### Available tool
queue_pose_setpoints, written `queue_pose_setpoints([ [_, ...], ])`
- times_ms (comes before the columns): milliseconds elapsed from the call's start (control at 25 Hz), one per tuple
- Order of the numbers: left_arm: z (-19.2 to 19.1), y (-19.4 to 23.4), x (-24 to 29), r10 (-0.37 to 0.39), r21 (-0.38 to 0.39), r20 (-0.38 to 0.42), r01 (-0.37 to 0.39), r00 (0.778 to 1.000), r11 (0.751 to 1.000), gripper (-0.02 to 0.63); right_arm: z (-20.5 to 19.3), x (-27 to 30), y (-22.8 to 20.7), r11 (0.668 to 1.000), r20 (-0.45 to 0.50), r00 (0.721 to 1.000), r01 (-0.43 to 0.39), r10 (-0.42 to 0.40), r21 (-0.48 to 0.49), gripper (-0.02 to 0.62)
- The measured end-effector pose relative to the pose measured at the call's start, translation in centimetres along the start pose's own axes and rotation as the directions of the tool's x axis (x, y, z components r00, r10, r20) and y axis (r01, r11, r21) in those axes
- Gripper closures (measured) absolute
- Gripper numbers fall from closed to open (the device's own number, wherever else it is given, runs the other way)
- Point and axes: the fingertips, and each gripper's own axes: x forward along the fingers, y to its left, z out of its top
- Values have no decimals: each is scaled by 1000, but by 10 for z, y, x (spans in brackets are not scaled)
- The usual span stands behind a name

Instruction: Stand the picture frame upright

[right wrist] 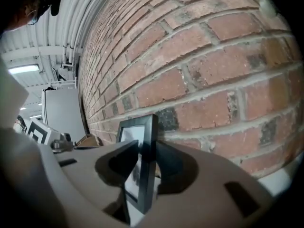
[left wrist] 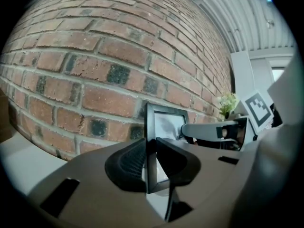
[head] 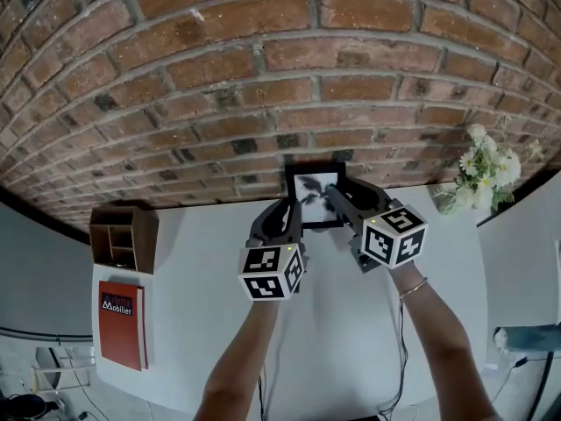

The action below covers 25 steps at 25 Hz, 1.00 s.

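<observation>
Held upright near the back of a white counter, close before a red brick wall: black rectangular picture frame, side edges clamped in left gripper and right gripper jaws.

**Marker cubes top a pair of hand-held grippers**

The left gripper and right gripper share broad, rounded shells in matte grey-brown, each narrowing to two jaws. Near the hand, each carries a white cube printed with black square markers: the left cube and the right cube. Seen from the gripper views, the jaws have dark, hollowed inner faces with a ribbed black pad, and rectangular slots are cut into the shell. A thin gold-coloured bracelet circles the right wrist. A thin dark cable runs beside the right forearm.
</observation>
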Motion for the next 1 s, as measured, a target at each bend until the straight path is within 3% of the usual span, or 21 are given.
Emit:
queue_pose_setpoints([
  [320, -12, 7, 21, 27, 10, 8, -27, 1000, 1000, 548, -8, 13, -15, 997, 10, 1000, 3, -2, -73, 476],
  [1000, -31, 19, 41, 58, 25, -8, -57, 998, 998, 548, -29, 29, -30, 997, 17, 1000, 14, -12, -74, 476],
])
